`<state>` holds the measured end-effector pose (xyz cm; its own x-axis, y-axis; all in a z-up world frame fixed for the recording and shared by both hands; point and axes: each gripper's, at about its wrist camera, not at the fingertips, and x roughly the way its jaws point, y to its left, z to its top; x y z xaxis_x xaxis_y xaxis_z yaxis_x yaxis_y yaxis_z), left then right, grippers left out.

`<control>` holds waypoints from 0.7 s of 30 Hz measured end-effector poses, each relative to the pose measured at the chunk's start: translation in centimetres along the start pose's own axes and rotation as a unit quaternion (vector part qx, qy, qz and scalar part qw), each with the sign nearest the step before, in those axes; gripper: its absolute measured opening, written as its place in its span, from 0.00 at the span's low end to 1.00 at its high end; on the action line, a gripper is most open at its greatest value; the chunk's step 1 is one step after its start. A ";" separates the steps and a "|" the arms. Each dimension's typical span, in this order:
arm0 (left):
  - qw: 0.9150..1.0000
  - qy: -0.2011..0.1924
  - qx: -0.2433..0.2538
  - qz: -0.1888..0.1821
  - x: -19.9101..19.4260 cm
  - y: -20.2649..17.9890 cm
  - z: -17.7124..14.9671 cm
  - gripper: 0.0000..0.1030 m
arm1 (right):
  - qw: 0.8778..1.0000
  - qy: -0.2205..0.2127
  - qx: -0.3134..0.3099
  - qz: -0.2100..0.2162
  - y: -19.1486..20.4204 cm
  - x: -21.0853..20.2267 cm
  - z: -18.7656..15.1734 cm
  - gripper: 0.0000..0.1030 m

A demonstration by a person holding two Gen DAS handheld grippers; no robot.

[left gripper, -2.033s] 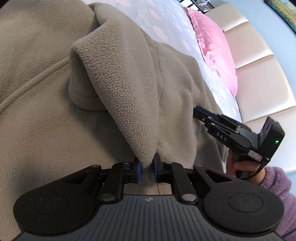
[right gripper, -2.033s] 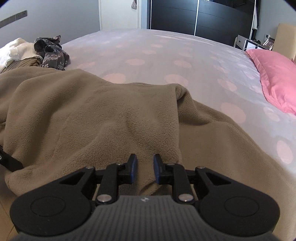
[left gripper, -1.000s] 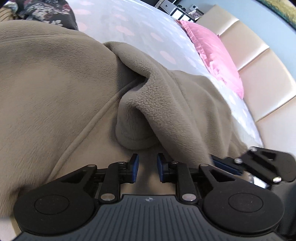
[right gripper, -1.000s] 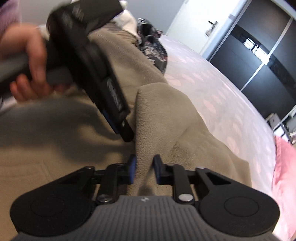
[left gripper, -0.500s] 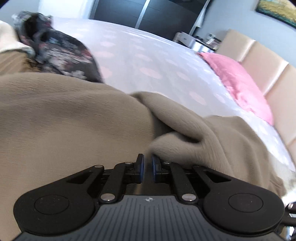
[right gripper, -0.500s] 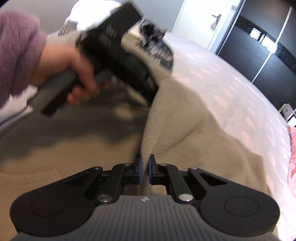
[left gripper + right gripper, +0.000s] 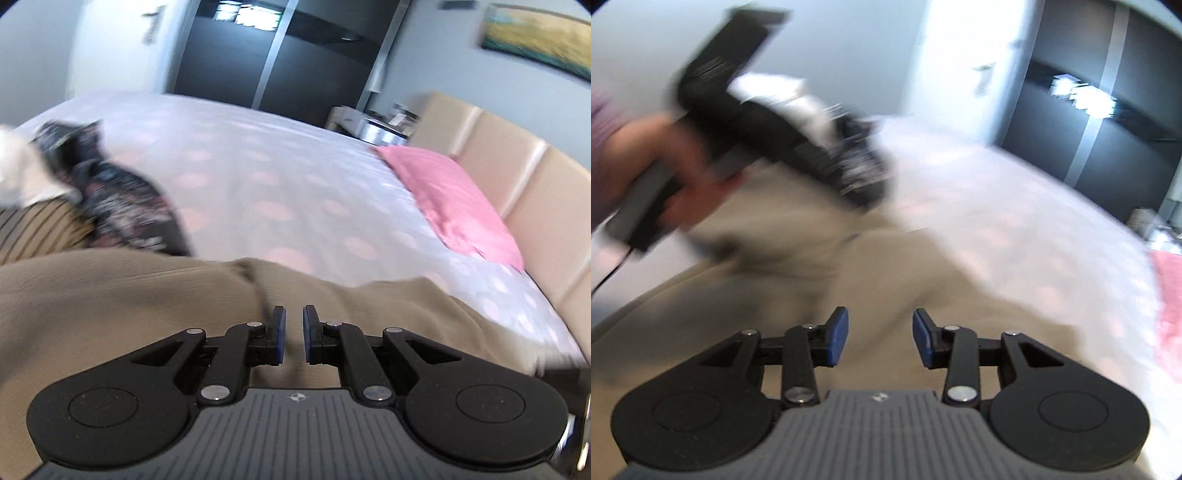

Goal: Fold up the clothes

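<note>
Currently, the bed (image 7: pixel 280 177) carried the tan fleece garment (image 7: pixel 110 295), spread along its near edge beside a pile of other clothes (image 7: pixel 110 199). I judged one fold just laid and released. My right gripper (image 7: pixel 879 338) had just been opening, its jaws spread with nothing between them. My left gripper (image 7: pixel 293 334) stood nearly pressed together, empty. Next, I would need a fresh edge to pinch.

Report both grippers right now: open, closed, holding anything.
Left gripper: nearly closed, nothing between its fingers, above the tan fleece.
Right gripper: open, has just been opening, nothing between its fingers.
</note>
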<state>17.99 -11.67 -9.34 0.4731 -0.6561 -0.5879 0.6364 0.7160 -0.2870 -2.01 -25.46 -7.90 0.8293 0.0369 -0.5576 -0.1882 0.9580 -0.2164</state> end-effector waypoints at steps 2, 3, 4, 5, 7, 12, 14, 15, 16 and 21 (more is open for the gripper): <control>1.000 0.005 0.023 -0.003 0.7 -1.2 -0.5 0.07 | 0.999 -0.005 0.037 -0.039 -2.3 0.3 -0.1 0.39; 0.999 0.008 0.034 -0.003 1.2 -1.8 -0.7 0.07 | 0.997 -0.005 0.062 -0.052 -3.6 0.8 -0.1 0.38; 0.999 0.011 0.043 -0.004 1.8 -2.3 -1.0 0.07 | 0.994 -0.002 0.086 -0.062 -5.0 1.4 -0.2 0.37; 0.999 0.014 0.049 -0.003 2.3 -2.6 -1.2 0.07 | 0.992 0.003 0.109 -0.069 -6.2 1.9 -0.4 0.34; 0.998 0.023 0.061 0.007 3.2 -2.9 -1.8 0.07 | 0.986 0.019 0.143 -0.086 -7.9 3.0 -1.1 0.30; 0.996 0.058 0.057 0.037 5.5 -1.5 -3.2 0.06 | 0.965 0.086 0.220 -0.112 -11.2 5.3 -4.8 0.18; 0.994 0.076 0.057 0.046 6.2 -0.7 -3.8 0.02 | 0.953 0.104 0.262 -0.110 -12.8 6.2 -6.7 0.10; 0.993 0.086 0.058 0.050 6.5 -0.4 -4.2 0.02 | 0.947 0.108 0.283 -0.108 -13.4 6.8 -7.4 0.00; 0.992 0.098 0.057 0.052 6.8 0.0 -4.6 0.00 | 0.942 0.107 0.300 -0.105 -13.6 7.4 -8.0 0.00; 0.991 0.123 0.030 0.035 7.3 1.6 -5.6 0.00 | 0.936 0.108 0.323 -0.088 -14.5 7.8 -9.3 0.00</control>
<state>18.98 -13.98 -18.30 0.3590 -0.5223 -0.7735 0.6457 0.7374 -0.1983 2.25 -41.69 -16.54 0.6791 -0.1285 -0.7227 0.3563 0.9185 0.1715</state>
